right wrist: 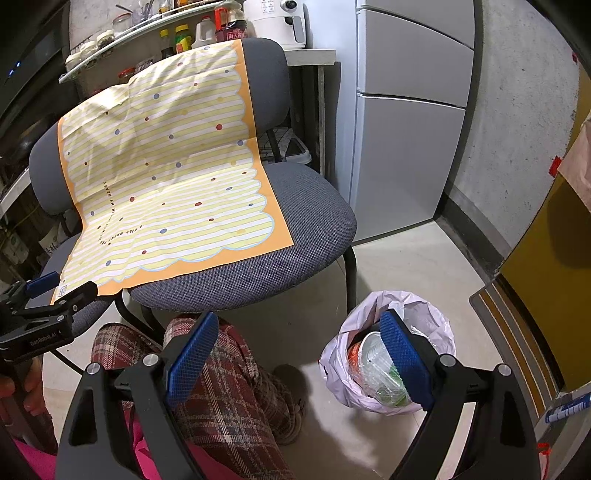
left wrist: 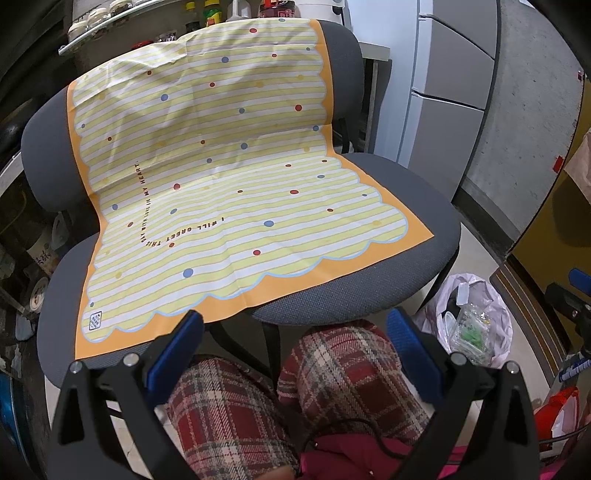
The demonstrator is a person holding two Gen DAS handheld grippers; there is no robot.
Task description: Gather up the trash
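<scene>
Apparently nearly done: both jaws gape empty, left gripper [left wrist: 295,343] over the person's knees, right gripper [right wrist: 301,354] above the floor. Trash fills the white bag [right wrist: 384,354] beside the chair [right wrist: 295,236]; its sheet [right wrist: 166,177] looks bare.

Home kitchen, cramped. Evidence: tall grey fridge [right wrist: 410,122] against a bare concrete wall; shelf [right wrist: 122,40] packed with sauce bottles, oil and jars; white air fryer [right wrist: 275,22] on the counter beside it. Tiled floor [right wrist: 424,266]. Grey fabric chair [right wrist: 288,236] covered with a striped plastic sheet [right wrist: 166,177], lined trash bag [right wrist: 384,350] on the floor.
</scene>
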